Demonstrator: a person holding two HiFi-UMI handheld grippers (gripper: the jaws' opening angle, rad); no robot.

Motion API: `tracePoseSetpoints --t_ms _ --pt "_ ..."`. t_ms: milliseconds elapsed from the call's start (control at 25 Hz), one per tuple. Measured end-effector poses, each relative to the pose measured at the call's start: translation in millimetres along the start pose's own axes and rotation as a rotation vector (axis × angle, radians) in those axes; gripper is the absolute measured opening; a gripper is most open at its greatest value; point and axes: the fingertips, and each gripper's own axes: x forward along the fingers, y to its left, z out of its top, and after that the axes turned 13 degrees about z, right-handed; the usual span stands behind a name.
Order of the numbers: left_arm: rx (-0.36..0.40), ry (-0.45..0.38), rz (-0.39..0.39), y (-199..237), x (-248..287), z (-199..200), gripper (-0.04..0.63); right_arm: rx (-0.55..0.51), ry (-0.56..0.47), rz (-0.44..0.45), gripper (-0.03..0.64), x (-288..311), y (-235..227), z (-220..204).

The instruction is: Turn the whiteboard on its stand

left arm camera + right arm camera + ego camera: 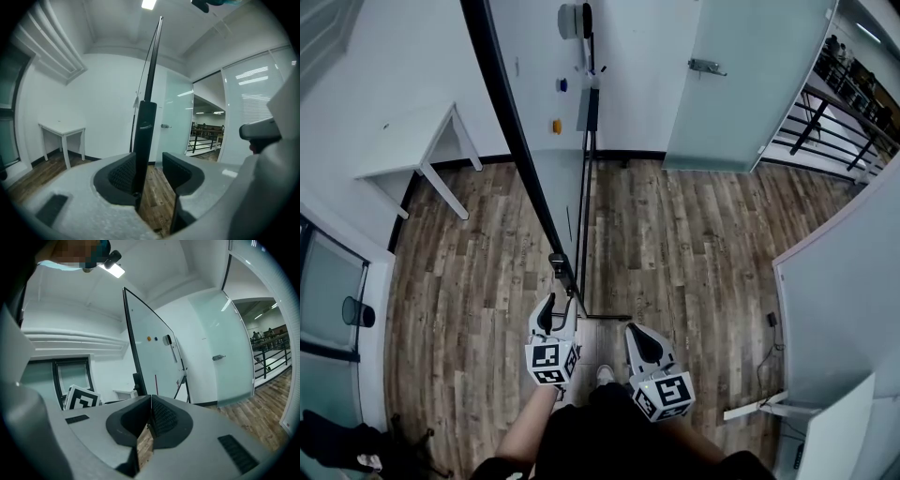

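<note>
The whiteboard (539, 84) stands edge-on below me on its black stand (587, 197), its dark top rail running from the upper left down to my hands. My left gripper (560, 302) is at the near end of that rail. In the left gripper view the board's black side frame (144, 136) stands upright between the open jaws of the left gripper (150, 171), close against the left pad and apart from the right one. My right gripper (633, 330) hangs beside it, to the right of the stand's foot. The right gripper (151, 416) is shut on nothing, and it faces the whiteboard (152, 352).
A white table (422, 159) stands against the wall at left. A frosted glass door (741, 84) is at the back right, with a black railing (834, 122) beyond it. A white partition (844, 281) runs along the right. Small magnets (556, 126) stick on the board. The floor is wood planks.
</note>
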Motion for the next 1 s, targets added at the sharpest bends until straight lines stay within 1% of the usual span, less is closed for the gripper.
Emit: tracePoseSetpoints --t_ms 240,360,600,760,840,1000 --pt "0.018 0.029 0.023 2 38 -8 0.21 0.005 0.009 0.002 0.014 17 -24 0" --pt "0.024 0.04 0.031 3 53 -13 0.219 0.007 0.009 0.008 0.014 23 -32 0" --pt "0.033 0.052 0.051 2 80 -16 0.222 0.022 0.028 0.005 0.014 30 -48 -4" --pt "0.053 0.079 0.077 6 94 -24 0.222 0.026 0.031 0.001 0.014 33 -54 -5" --pt "0.059 0.076 0.086 6 98 -27 0.221 0.02 0.032 0.006 0.014 33 -56 -5" --pt "0.064 0.038 0.084 4 98 -24 0.202 0.022 0.036 -0.006 0.014 29 -60 -5"
